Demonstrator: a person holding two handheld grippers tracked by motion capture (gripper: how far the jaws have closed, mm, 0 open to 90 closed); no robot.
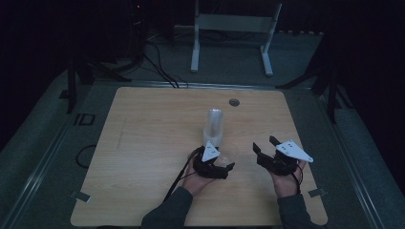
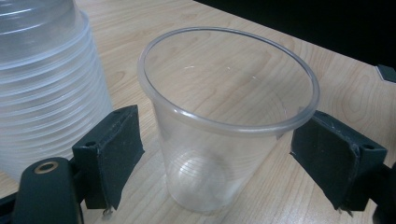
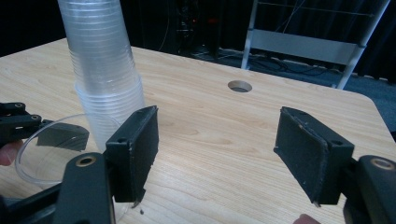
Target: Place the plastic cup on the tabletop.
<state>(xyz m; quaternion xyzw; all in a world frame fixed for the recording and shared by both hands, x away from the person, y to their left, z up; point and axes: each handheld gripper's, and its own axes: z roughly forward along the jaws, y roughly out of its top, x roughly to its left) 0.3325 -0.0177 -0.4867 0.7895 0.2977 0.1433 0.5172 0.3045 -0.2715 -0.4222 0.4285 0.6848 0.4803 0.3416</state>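
The left gripper point(image 2: 215, 149) has its two black jaws spread apart, one on each side of a single clear plastic cup point(image 2: 224, 121). The cup stands upright on the wooden table point(image 2: 299, 60), mouth up, right between the pads. The right pad point(image 2: 334, 156) sits just under the cup's rim and seems to touch it. The left pad point(image 2: 112, 154) is just beside the cup wall, with a thin gap. The jaws are not squeezing the cup.

Just beside this cup stands a tall stack of clear plastic cups point(image 2: 42, 79). In the left gripper view its top is cut off by the edge.

The right gripper point(image 3: 215, 154) also has its jaws wide apart, with only bare table between them. It hangs off to the side, well apart from the single cup point(image 3: 51, 144) and the stack point(image 3: 105, 74).

In the high view the room is dim. The left gripper point(image 1: 224, 164) is near the foot of the stack point(image 1: 215, 126), and the single cup point(image 1: 230, 153) is very faint and hard to make out. The right gripper point(image 1: 262, 148) is easy to see there.

The right gripper view shows a round hole point(image 3: 240, 86) in the table and a white metal frame point(image 3: 317, 44) behind it.
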